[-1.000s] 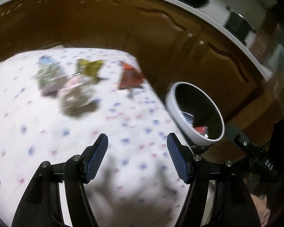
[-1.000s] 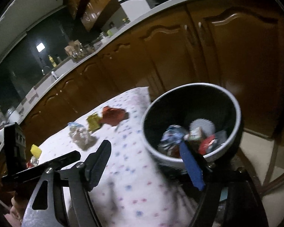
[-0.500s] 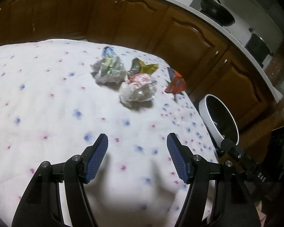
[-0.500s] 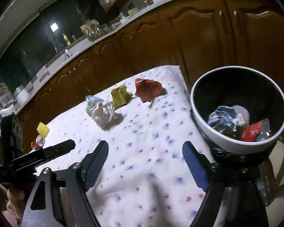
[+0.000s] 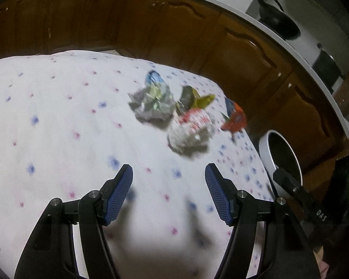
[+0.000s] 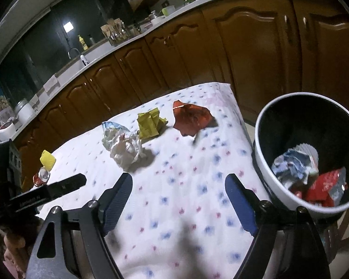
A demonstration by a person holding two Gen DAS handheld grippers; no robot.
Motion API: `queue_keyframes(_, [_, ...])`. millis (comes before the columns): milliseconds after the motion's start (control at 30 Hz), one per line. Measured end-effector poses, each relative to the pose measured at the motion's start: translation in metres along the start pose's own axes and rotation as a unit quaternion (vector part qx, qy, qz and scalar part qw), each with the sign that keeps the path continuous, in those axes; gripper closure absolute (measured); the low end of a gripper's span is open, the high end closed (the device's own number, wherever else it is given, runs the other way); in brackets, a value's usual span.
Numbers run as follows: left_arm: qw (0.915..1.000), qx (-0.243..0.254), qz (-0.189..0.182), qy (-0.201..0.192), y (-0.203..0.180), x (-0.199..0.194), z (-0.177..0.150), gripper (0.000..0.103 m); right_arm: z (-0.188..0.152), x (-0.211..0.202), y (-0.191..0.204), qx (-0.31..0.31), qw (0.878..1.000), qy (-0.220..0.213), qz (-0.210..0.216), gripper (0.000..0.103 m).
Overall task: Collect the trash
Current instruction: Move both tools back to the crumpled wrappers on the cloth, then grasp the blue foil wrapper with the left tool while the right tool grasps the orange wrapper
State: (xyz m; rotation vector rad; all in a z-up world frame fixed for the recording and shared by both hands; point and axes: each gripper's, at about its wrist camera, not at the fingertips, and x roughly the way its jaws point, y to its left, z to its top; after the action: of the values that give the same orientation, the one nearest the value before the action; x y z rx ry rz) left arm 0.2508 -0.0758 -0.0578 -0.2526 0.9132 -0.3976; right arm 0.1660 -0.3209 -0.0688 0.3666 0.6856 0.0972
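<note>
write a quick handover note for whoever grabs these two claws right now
Left claw: open, empty, above the cloth.
Right claw: open, empty, beside the bin.
On the table: white crumpled wrapper, silver-blue wrapper, yellow wrapper, red wrapper, plus a yellow piece and small red-white scrap at the left edge.
Done: several wrappers already in the bin.
Left: bin the rest.

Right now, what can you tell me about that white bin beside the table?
The bin is a round, open-topped container, white outside and black inside, seemingly plastic. It stands tilted toward the camera just past the table's edge, beside the flowered cloth. Crumpled wrappers, blue-white and red, lie at its bottom. Nothing grips it.
</note>
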Motion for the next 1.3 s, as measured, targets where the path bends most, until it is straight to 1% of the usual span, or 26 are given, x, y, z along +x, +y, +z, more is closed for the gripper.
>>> queue_keyframes(100, [0.9999,-0.01,0.006,-0.004,0.006,0.004,0.013,0.037,0.008,0.008,0.001,-0.004,1.0,-0.001,-0.003,0.019])
queue_keyframes(200, [0.9996,-0.022,0.012,-0.015,0.012,0.009,0.029,0.037,0.016,0.015,0.001,-0.007,1.0,-0.007,-0.002,0.02])
queue_keyframes(367, [0.9989,-0.035,0.004,-0.03,0.017,0.024,0.051,0.037,0.035,0.033,0.002,-0.01,1.0,-0.016,-0.011,0.02])
queue_keyframes(467, [0.9991,-0.029,0.013,-0.026,0.016,0.041,0.063,0.037,0.047,0.048,0.005,-0.019,0.999,-0.019,-0.02,0.02])
queue_keyframes(600, [0.9994,-0.025,0.015,-0.018,0.014,0.059,0.073,0.037,0.06,0.071,0.008,-0.032,0.999,-0.011,-0.031,0.021])
queue_keyframes(633, [0.9995,-0.022,0.018,-0.016,0.014,0.064,0.074,0.037,0.061,0.075,0.009,-0.036,0.999,-0.009,-0.035,0.024])
queue_keyframes(667, [0.9995,-0.02,0.019,-0.014,0.013,0.067,0.074,0.037,0.064,0.081,0.008,-0.04,0.998,-0.006,-0.04,0.034])
queue_keyframes(700, [0.9996,-0.017,0.019,-0.01,0.013,0.07,0.074,0.039,0.065,0.086,0.008,-0.042,0.998,0.0,-0.043,0.039])
queue_keyframes(767, [0.9998,-0.01,0.017,-0.003,0.012,0.076,0.073,0.056,0.065,0.097,0.005,-0.041,0.998,0.014,-0.048,0.065])
queue_keyframes(800, [0.9999,-0.007,0.013,0.002,0.012,0.077,0.072,0.072,0.065,0.099,0.004,-0.04,0.998,0.018,-0.05,0.073])
queue_keyframes(833, [0.9999,-0.005,0.012,0.006,0.013,0.078,0.071,0.08,0.063,0.101,0.002,-0.037,0.998,0.02,-0.052,0.088])
queue_keyframes(867, [0.9999,-0.003,0.012,0.005,0.013,0.077,0.069,0.083,0.062,0.1,0.001,-0.034,0.998,0.02,-0.05,0.093])
queue_keyframes(900, [0.9999,0.0,0.014,0.001,0.012,0.075,0.068,0.086,0.06,0.097,0.0,-0.034,0.998,0.017,-0.052,0.094])
queue_keyframes(967, [0.9998,0.005,0.017,-0.006,0.013,0.068,0.066,0.089,0.058,0.09,-0.002,-0.031,0.998,0.012,-0.046,0.101])
queue_keyframes(1033, [0.9997,0.002,0.02,-0.013,0.015,0.058,0.062,0.091,0.055,0.081,-0.002,-0.028,0.999,0.007,-0.038,0.101])
queue_keyframes(1200, [0.9992,-0.002,0.021,-0.033,0.018,0.03,0.047,0.092,0.044,0.053,-0.002,-0.02,1.0,-0.007,-0.019,0.101])
queue_keyframes(1300, [0.999,-0.009,0.009,-0.042,0.018,0.009,0.035,0.092,0.038,0.038,-0.002,-0.013,1.0,-0.01,-0.009,0.101])
